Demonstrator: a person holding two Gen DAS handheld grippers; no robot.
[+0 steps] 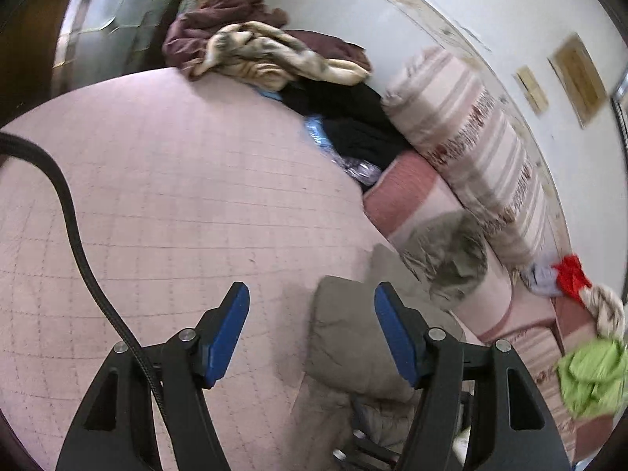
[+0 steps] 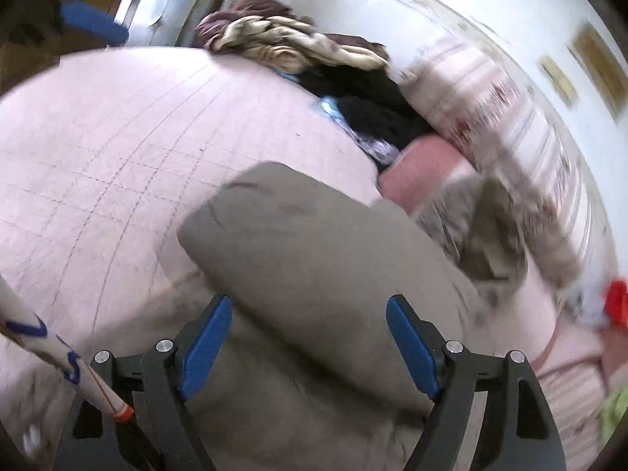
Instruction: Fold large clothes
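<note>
A grey-brown padded jacket [image 2: 314, 251] lies folded on the pink quilted bed [image 2: 117, 149], its fur-trimmed hood [image 2: 490, 231] toward the pillows. In the left wrist view the jacket [image 1: 345, 337] shows at lower right, with the hood [image 1: 451, 259] beyond it. My left gripper [image 1: 312, 329] is open and empty above the bed [image 1: 176, 196], beside the jacket's left edge. My right gripper [image 2: 308, 341] is open and empty, just above the jacket's near part. The right wrist view is blurred.
A pile of maroon, cream and black clothes [image 1: 274, 59] lies at the bed's far edge. Striped pink pillows [image 1: 471, 129] line the white wall at right. Red and green garments [image 1: 588, 353] lie at far right. A black cable [image 1: 78, 235] crosses the left view.
</note>
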